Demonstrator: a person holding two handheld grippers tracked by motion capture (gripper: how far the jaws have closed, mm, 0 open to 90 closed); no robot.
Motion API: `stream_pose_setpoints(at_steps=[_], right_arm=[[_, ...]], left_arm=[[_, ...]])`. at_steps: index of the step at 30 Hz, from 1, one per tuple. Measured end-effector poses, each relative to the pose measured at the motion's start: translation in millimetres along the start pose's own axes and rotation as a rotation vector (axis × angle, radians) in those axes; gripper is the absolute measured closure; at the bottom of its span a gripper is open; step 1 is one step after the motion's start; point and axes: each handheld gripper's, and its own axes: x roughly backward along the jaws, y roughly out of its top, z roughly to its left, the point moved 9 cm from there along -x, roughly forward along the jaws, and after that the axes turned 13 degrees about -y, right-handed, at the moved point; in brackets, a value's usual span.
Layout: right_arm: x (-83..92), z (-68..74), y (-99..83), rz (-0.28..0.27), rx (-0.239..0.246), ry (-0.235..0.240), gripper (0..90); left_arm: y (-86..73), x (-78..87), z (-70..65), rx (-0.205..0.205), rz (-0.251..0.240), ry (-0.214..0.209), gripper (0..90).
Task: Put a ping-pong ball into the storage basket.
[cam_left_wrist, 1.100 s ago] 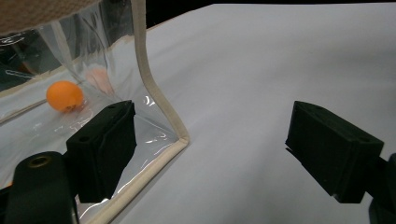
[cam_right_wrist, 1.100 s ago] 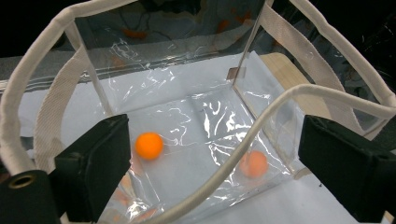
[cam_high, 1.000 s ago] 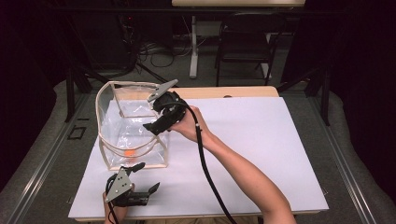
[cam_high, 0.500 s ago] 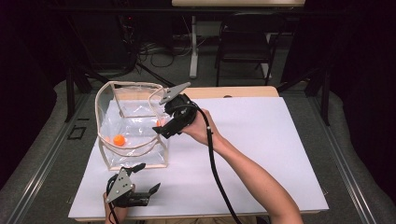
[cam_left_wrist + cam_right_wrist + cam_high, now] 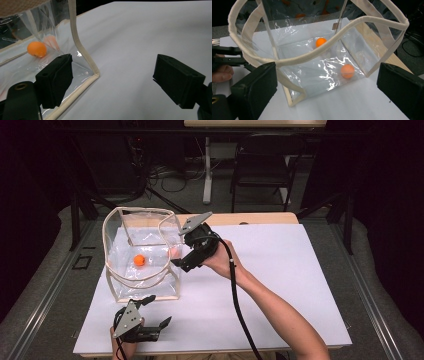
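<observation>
Both orange balls now sit in the clear bag (image 5: pixel 142 252), and the right tool (image 5: pixel 176 262) has backed off from over it.

Its jaws have just been opening, nothing between them; one ball (image 5: pixel 321 42) mid-floor, another (image 5: pixel 347 71) near the right wall. Left tool (image 5: pixel 159 310) rests open on the bench (image 5: pixel 280 285) just beside the bag.

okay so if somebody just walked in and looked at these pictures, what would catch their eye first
Probably the clear plastic bag with cream trim, standing open at the left of the white table, with two orange balls on its floor. Next, the right gripper at the bag's right side, jaws wide with nothing between them. The left gripper rests open near the table's front edge, just before the bag.
</observation>
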Motion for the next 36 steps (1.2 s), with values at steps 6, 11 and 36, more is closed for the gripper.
stream_pose_setpoints(at_steps=[6,11,36], right_arm=[[2.5,-1.3,-10.5,0.009,-0.004,-0.006,2.8],[3.8,-2.1,-18.8,0.018,-0.003,-0.009,2.8],[7.4,4.6,-57.2,0.056,0.013,-0.012,2.3]], left_arm=[[0.2,-0.1,0.1,0.0,-0.001,0.0,15.7],[0.3,-0.4,-0.1,-0.001,0.0,-0.001,15.7],[0.7,-1.4,-0.3,-0.002,-0.001,-0.001,15.7]])
